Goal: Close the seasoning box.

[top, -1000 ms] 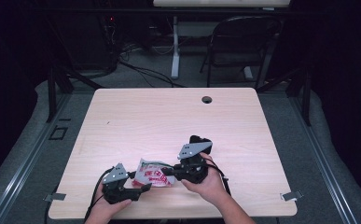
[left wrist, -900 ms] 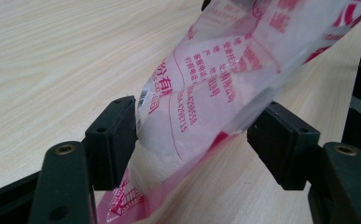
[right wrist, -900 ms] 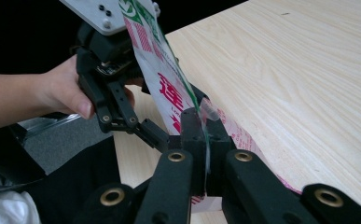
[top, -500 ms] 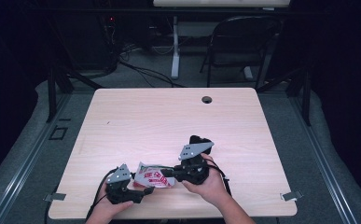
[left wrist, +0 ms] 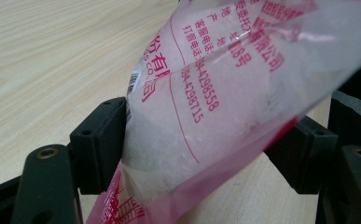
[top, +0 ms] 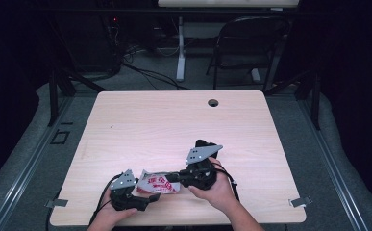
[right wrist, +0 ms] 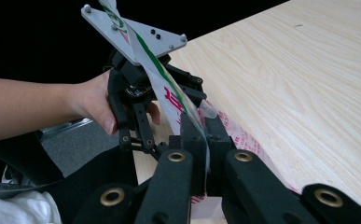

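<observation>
A clear plastic bag (top: 157, 184) with red print hangs between both grippers, near the front edge of the wooden table (top: 174, 120). In the left gripper view its white-filled body (left wrist: 206, 93) sits between the jaws of my left gripper (left wrist: 204, 144), with both pads (left wrist: 101, 140) against it. Those jaws have just been opening slightly, and the bag stays between them. My right gripper (right wrist: 206, 140) is shut on the bag's thin flat edge (right wrist: 169, 98). Seen from above, the left gripper (top: 147, 197) points right and the right gripper (top: 172, 177) points left.
A person's hands hold both grippers at the table's near edge. A round cable hole (top: 213, 102) lies at the far side of the table. A dark folding chair (top: 251, 43) and floor cables stand beyond it.
Both hands stay almost where they were. The bag still spans between the two grippers, and its shape shifts only slightly.
</observation>
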A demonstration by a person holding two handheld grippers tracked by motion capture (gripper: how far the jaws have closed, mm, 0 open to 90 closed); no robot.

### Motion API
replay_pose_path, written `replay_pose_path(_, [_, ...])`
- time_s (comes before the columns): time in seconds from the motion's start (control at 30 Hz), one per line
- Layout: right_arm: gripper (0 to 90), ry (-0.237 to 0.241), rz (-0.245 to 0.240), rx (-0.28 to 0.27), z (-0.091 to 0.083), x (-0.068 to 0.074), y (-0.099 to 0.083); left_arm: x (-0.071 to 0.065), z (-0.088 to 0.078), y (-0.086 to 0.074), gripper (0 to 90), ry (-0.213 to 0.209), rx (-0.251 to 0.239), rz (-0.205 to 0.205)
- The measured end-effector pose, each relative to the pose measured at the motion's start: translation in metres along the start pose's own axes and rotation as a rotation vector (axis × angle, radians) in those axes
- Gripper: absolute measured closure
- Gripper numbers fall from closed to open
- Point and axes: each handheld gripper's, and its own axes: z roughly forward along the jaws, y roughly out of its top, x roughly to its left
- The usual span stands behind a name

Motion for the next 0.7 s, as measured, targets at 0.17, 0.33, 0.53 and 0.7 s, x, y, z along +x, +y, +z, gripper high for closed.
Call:
replay_pose_path(0.17, [90.0,0.004,0.006,-0.002,0.0006,0.0002,0.0023,0.0035,0.0005,-0.0001,25.6,-0.016,0.013,-0.005])
replay_pose_path(0.33, [90.0,0.019,0.018,-0.009,-0.0019,-0.0018,0.0035,0.0046,0.0017,-0.0016,27.9,-0.001,0.037,0.000])
replay_pose_path(0.53, [90.0,0.031,0.020,-0.011,-0.0008,-0.0018,0.0036,0.0058,0.0060,-0.0018,28.8,-0.005,0.037,-0.024])
replay_pose_path(0.7, [90.0,0.034,0.020,-0.011,-0.0007,-0.0017,0.0035,0.0070,0.0066,-0.0024,29.2,-0.019,0.032,-0.025])
